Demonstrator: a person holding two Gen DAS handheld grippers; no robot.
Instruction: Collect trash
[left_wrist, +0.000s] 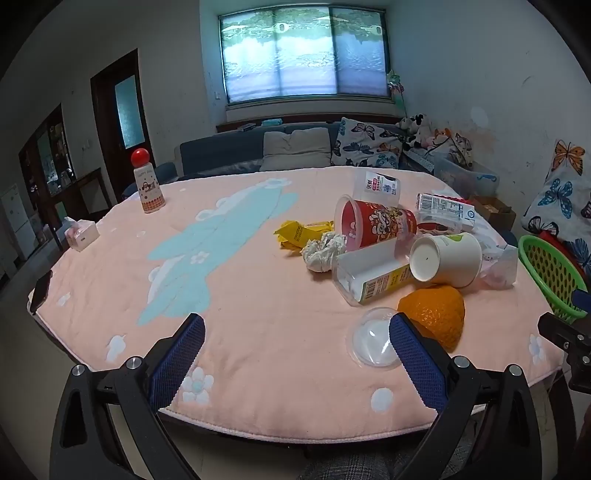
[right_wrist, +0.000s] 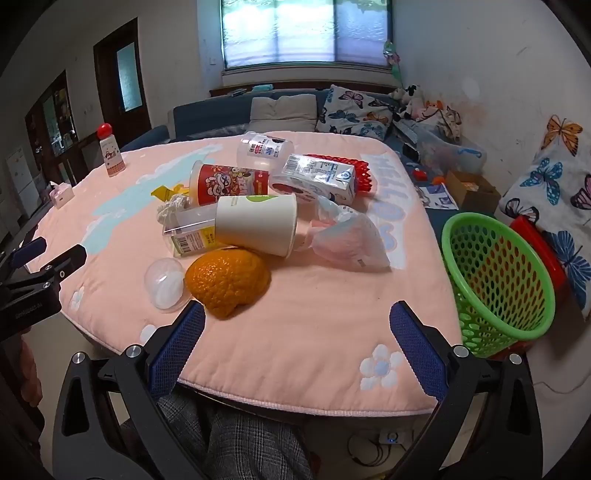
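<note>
A heap of trash lies on the pink table (right_wrist: 314, 332): an orange peel (right_wrist: 227, 280), a clear dome lid (right_wrist: 164, 284), a white paper cup (right_wrist: 256, 225) on its side, a clear box (right_wrist: 192, 232), a red printed cup (right_wrist: 229, 184), a milk carton (right_wrist: 319, 177), a plastic bag (right_wrist: 347, 236), crumpled tissue (left_wrist: 323, 251) and a yellow wrapper (left_wrist: 299, 234). A green mesh basket (right_wrist: 498, 273) stands off the table's right edge. My left gripper (left_wrist: 295, 332) is open and empty near the front edge, left of the peel (left_wrist: 436, 314). My right gripper (right_wrist: 295, 325) is open and empty, just short of the peel.
A red-capped bottle (left_wrist: 147, 184) and a small tissue box (left_wrist: 81, 236) stand at the table's far left. A dark phone (left_wrist: 40, 290) lies at the left edge. A sofa with cushions (left_wrist: 295, 147) is behind the table. A red mesh basket (right_wrist: 354, 166) lies behind the carton.
</note>
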